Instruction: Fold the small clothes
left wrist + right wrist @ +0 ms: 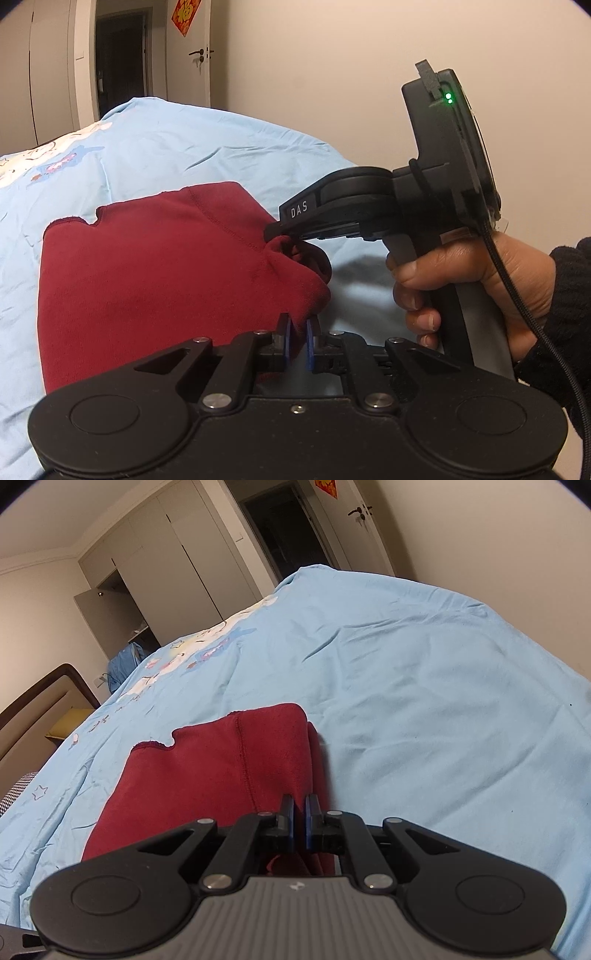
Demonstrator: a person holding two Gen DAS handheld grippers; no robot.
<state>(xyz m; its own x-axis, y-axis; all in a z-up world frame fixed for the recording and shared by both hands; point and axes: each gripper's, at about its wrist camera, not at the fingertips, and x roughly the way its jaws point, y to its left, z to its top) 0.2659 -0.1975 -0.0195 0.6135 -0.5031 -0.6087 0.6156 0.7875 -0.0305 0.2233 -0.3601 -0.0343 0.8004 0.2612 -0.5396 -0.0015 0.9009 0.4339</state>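
Observation:
A dark red garment (pixel 155 273) lies folded over on the light blue bedsheet (pixel 184 155). My left gripper (pixel 299 325) is shut on its near right corner, the cloth pinched between the blue pads. My right gripper (pixel 275 230) comes in from the right and is shut on a bunched edge of the same garment, just beyond the left gripper. In the right wrist view the red garment (pixel 214 768) runs away from my right gripper (pixel 300 805), whose pads are close together with red cloth between and below them.
The bed fills both views, with a cartoon print (pixel 192 653) toward its far left. A wall (pixel 369 74) runs along the bed's right side. A wardrobe (pixel 177 565), a doorway (pixel 284 528) and a headboard (pixel 37 698) lie beyond.

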